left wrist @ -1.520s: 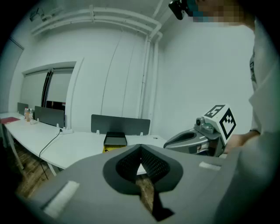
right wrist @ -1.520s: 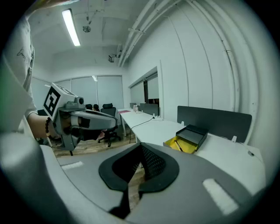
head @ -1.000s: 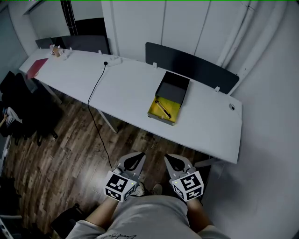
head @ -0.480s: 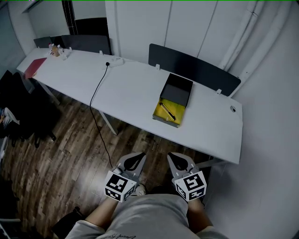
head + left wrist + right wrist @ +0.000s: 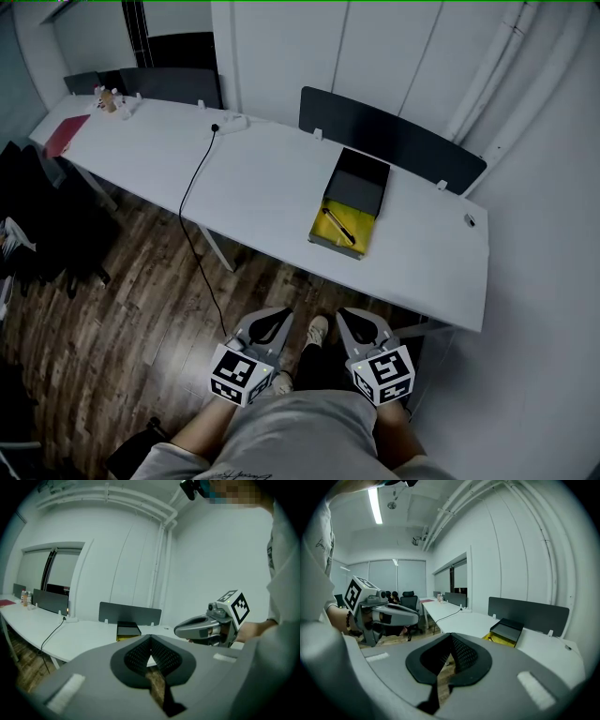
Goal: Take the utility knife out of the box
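An open box (image 5: 349, 208) lies on the long white table (image 5: 262, 197), its black lid folded back behind a yellow tray. A slim dark utility knife (image 5: 338, 226) rests diagonally in the yellow tray. My left gripper (image 5: 275, 316) and right gripper (image 5: 349, 319) hang side by side over the wooden floor, well short of the table's near edge. Both are shut with nothing in them. From the left gripper view, its closed tips (image 5: 150, 637) point toward the box (image 5: 127, 630), with the right gripper (image 5: 206, 627) beside. The right gripper view shows its tips (image 5: 451, 635) closed, the box (image 5: 506, 632) ahead at the right.
A black cable (image 5: 195, 178) runs across the table and down to the floor. A dark partition screen (image 5: 394, 133) stands behind the box. A red folder (image 5: 67, 134) and small items (image 5: 111, 100) lie at the far left end. Dark chairs (image 5: 37, 216) stand at the left.
The table and box have slid slightly lower and to the right in the head view as both grippers came a little closer. A shoe now shows between the grippers.
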Action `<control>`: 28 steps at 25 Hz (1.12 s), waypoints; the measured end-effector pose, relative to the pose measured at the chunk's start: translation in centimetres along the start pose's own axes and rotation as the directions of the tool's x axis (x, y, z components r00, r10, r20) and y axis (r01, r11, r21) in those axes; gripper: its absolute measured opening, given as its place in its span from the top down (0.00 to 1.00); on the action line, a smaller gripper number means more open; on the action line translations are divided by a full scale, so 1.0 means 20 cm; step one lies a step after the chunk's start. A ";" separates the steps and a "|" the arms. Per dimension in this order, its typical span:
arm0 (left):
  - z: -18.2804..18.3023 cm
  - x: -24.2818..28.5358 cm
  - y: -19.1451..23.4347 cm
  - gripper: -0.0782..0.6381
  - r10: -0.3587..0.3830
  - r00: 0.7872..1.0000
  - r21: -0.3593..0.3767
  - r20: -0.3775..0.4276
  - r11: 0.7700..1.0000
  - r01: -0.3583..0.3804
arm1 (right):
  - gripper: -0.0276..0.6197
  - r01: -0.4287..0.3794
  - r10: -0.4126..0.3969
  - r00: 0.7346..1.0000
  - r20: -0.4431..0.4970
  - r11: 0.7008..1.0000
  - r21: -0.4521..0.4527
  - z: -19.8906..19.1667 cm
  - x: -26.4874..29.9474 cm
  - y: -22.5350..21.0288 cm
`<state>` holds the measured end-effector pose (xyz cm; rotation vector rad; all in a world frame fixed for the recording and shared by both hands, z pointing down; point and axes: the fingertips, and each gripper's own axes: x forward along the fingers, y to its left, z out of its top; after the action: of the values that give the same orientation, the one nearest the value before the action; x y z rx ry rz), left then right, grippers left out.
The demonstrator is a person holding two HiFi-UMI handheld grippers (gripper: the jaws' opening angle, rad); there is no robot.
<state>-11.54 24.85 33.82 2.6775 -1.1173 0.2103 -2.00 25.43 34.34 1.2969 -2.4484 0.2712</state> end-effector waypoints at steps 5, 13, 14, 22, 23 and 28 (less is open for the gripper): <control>-0.01 0.09 0.07 0.89 0.009 1.000 -0.011 -0.018 1.000 -0.009 | 0.94 -0.020 0.020 1.000 0.002 1.000 0.011 0.01 0.10 -0.07; 0.06 0.41 0.27 0.89 0.039 0.999 -0.015 -0.030 0.999 -0.040 | 0.94 -0.058 0.058 0.998 -0.001 0.998 0.000 0.08 0.35 -0.35; 0.08 0.46 0.29 0.89 0.040 0.999 -0.012 -0.030 0.999 -0.041 | 0.94 -0.059 0.059 0.998 -0.002 0.998 -0.002 0.10 0.38 -0.41; 0.25 0.87 0.45 0.89 0.059 0.998 0.001 -0.030 0.998 -0.059 | 0.94 -0.086 0.086 0.996 0.000 0.996 -0.014 0.24 0.60 -0.79; 0.27 0.91 0.46 0.89 0.063 0.997 0.000 -0.033 0.998 -0.063 | 0.94 -0.094 0.094 0.996 -0.002 0.995 -0.015 0.25 0.63 -0.83; 0.31 1.08 0.49 0.89 0.077 0.996 0.003 -0.044 0.997 -0.077 | 0.94 -0.121 0.121 0.993 -0.008 0.992 -0.019 0.28 0.71 -0.98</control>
<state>-3.21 1.81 34.08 2.6199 -1.2083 0.2827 5.65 1.70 34.83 1.1396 -2.5215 0.2817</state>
